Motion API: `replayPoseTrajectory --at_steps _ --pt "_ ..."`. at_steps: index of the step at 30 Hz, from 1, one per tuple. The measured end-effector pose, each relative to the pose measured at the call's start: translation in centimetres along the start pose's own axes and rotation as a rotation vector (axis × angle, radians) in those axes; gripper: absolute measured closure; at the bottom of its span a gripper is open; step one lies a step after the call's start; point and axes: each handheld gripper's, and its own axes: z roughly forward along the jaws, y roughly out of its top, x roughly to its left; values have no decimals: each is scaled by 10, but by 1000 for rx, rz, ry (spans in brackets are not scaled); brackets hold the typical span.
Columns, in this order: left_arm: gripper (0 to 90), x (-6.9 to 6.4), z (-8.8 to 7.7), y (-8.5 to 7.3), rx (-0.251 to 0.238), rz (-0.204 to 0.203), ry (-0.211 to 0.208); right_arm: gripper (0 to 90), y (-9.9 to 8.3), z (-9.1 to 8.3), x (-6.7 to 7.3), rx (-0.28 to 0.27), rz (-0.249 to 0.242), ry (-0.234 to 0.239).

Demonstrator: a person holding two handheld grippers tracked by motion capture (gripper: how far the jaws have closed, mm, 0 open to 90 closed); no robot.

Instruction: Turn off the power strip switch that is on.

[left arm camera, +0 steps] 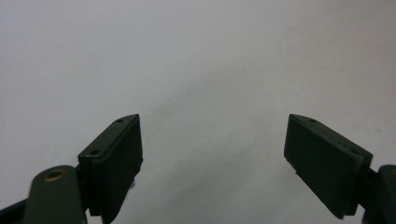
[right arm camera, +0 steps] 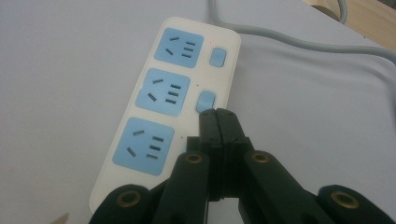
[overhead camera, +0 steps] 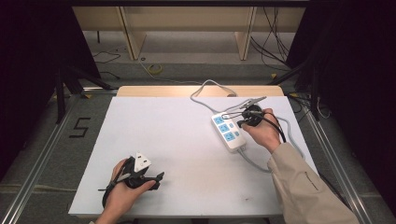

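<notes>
White power strip [right arm camera: 140, 112] with sky-blue sockets [right arm camera: 163, 92] and switches [right arm camera: 206, 101] — grey cable [right arm camera: 299, 44], black grippers [right arm camera: 217, 116], pale grey tabletop [overhead camera: 177, 140], beige sleeve [overhead camera: 303, 182]

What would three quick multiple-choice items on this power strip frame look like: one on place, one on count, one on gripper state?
1. Where on the table does the power strip lie?
A. far right part
B. near left corner
C. dead centre

2. How many blue socket faces does the power strip have?
A. two
B. three
C. five

3. How do the jaws of the right gripper stand?
A. wide open
B. shut on the grey cord
C. shut, tips at the middle blue switch

Answers:
1. A, since the high view shows it toward the table's right edge, by the right hand.
2. B, since the right gripper view shows three blue faces in a row.
3. C, since in the right gripper view the two jaws meet with no gap, at the middle switch; whether they press it I cannot tell.
</notes>
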Motion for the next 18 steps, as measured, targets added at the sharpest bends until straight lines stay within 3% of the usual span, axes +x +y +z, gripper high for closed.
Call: replayPoseTrajectory --at_steps 18 --pt "192 0 0 0 0 0 -1 900 11 11 -2 13 16 -5"
